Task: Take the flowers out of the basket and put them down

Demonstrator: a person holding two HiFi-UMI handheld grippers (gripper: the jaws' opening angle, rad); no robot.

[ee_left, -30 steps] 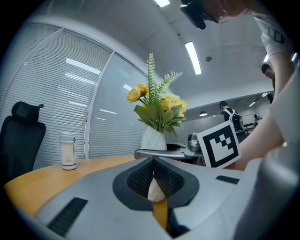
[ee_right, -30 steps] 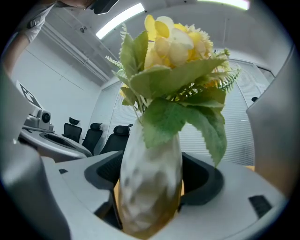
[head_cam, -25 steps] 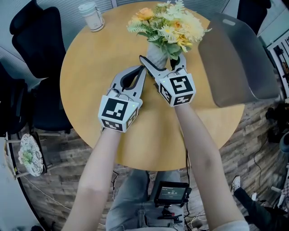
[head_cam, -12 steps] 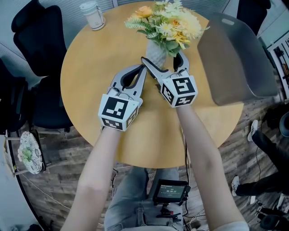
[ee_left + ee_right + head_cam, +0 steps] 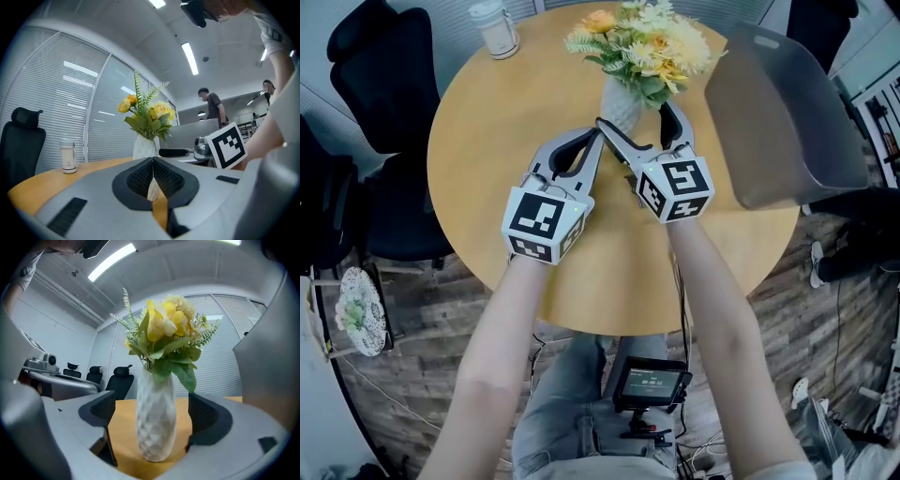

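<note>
An office: black office chairs (image 5: 121,380) stand by grey desks, slatted blinds (image 5: 47,103) cover glass walls, strip lights (image 5: 190,57) run overhead, and a round wooden table (image 5: 478,159) stands on plank flooring (image 5: 441,309).

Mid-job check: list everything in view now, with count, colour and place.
table: one, round, wood-coloured, under everything
vase: one, white, upright, table's far side
flowers: one bunch, yellow with green leaves, in the vase
lidded cup: one, white, table's far left
grey chair: one, right of table
black chair: one, left of table
screen device: one, black, by the person's legs
left gripper: grey, jaws together, empty, near side of vase
right gripper: grey, jaws have just been opening, vase between them untouched
</note>
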